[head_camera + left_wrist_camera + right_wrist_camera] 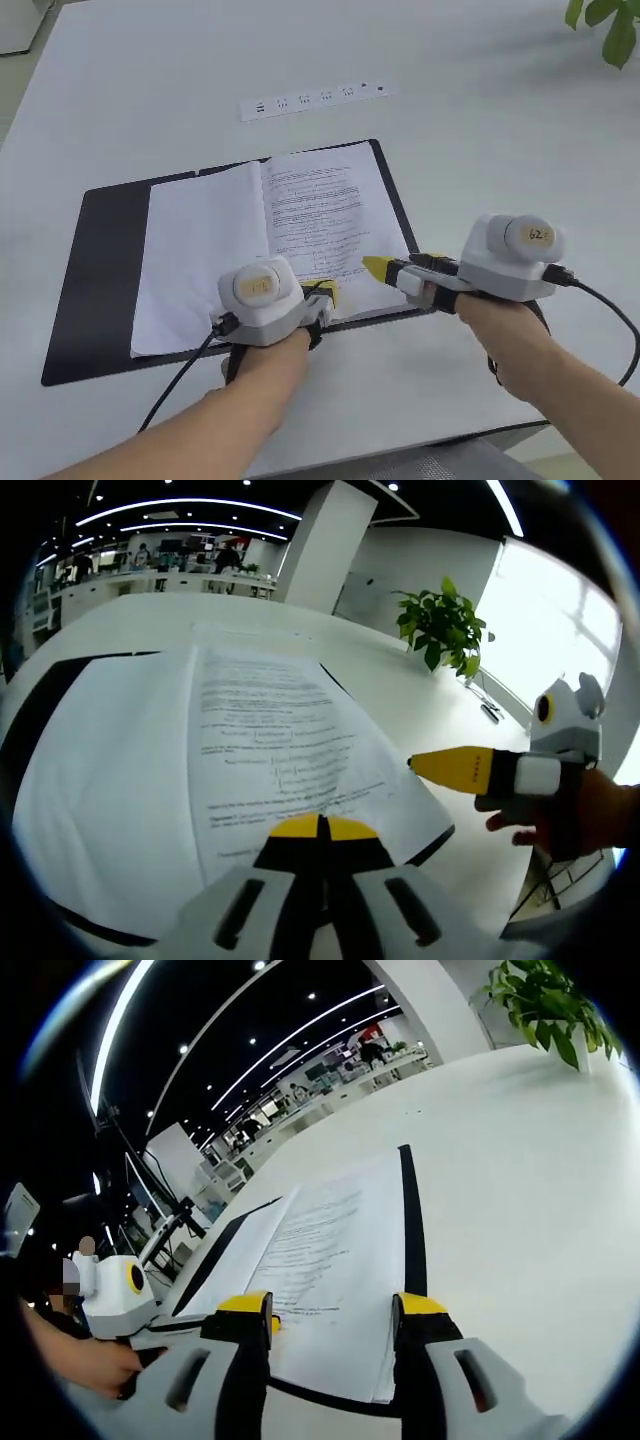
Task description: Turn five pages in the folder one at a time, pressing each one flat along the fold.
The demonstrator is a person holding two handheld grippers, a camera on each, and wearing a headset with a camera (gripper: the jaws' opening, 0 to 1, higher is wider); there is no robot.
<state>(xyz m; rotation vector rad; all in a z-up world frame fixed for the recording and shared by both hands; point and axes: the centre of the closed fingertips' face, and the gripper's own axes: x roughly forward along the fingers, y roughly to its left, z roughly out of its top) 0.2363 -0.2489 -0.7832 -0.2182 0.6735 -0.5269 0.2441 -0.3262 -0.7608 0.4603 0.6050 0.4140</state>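
Left gripper [322,827] has its fingers [296,829] pressed together — right gripper [332,1305] holds its own spread wide.

Both grippers have pale grey moulded bodies, black jaws and bright yellow tips. The left gripper [325,292] sits at lower centre of the head view, the right gripper [378,266] at mid right. A thin black cable [180,378] runs from the left one toward the bottom edge, and a second cable [612,312] curves off the right one toward the right edge. A black strap [233,362] hangs by the left hand [278,348].
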